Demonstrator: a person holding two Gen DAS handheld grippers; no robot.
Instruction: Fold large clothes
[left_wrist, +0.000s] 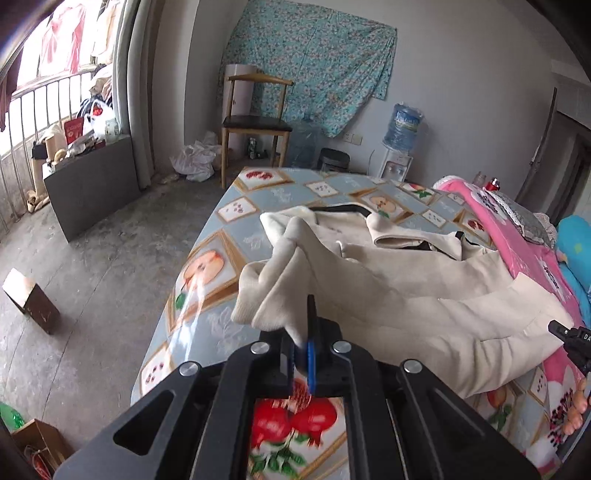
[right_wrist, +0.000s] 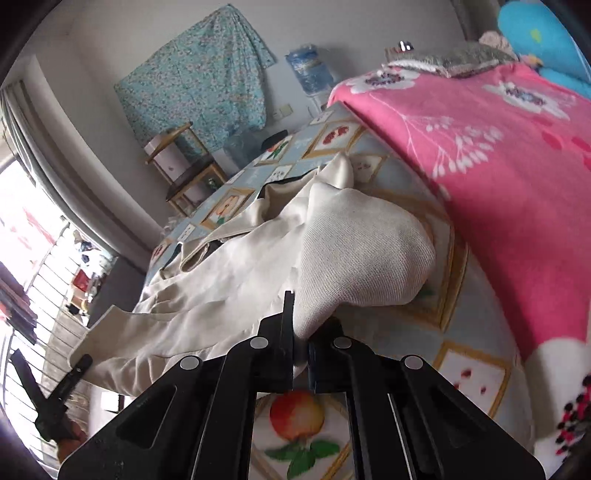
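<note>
Left wrist view: your left tongs (left_wrist: 301, 343) are clamping a cuff end of the cream garment (left_wrist: 406, 280), which is lying ahead and to the right on the fruit-print worktop (left_wrist: 229, 221), long axis running left-right across it. Right wrist view: your right tongs (right_wrist: 301, 332) are pinching the garment's other knit end (right_wrist: 362, 251), body trailing left. Each hand is nearest its own end. Pink blanket (right_wrist: 498, 166) is crowding the right side; chair (left_wrist: 255, 122) and water dispenser (left_wrist: 400, 147) are standing far, well apart.
</note>
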